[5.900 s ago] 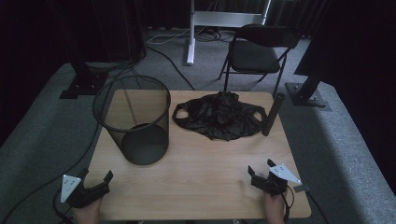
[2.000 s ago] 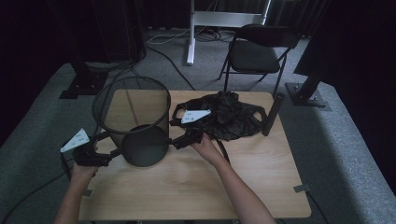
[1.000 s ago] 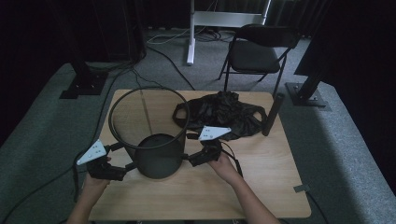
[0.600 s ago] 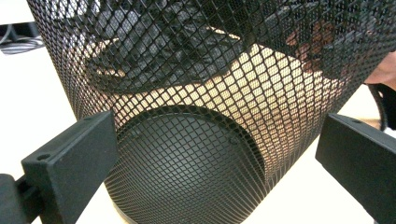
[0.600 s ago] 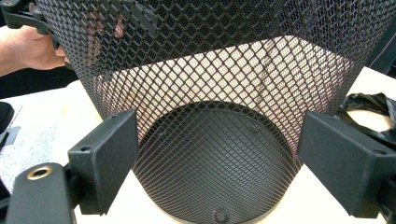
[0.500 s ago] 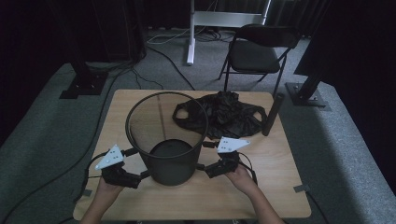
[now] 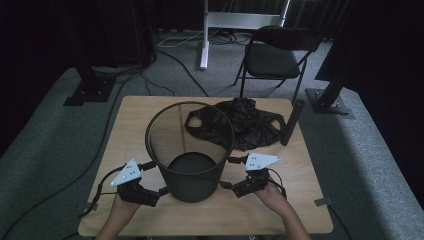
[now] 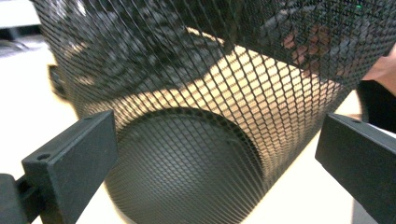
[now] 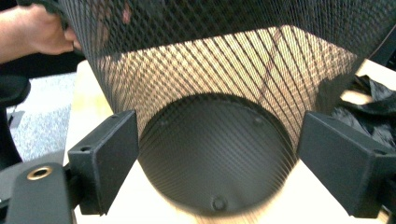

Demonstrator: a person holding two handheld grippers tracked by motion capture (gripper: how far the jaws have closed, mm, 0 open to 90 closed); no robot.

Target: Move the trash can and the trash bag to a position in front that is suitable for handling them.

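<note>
Here mesh bin veils black cloth behind; left hand-held gripper, right hand-held gripper spread wide, flanking base.

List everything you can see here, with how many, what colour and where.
Mesh bin: one, black, upright at the table's near middle, between the two grippers.
Bag: one, black, crumpled on the table behind the bin.
Tube: one, dark, upright near the table's far right edge.
Table: one, light wood, centre of the high view.
Chair: one, black, on the floor beyond the table.
Left gripper: one, black with a grey plate, jaws open at the bin's left side.
Right gripper: one, black with a grey plate, jaws open at the bin's right side.
Hands: two, at the near edge.
</note>
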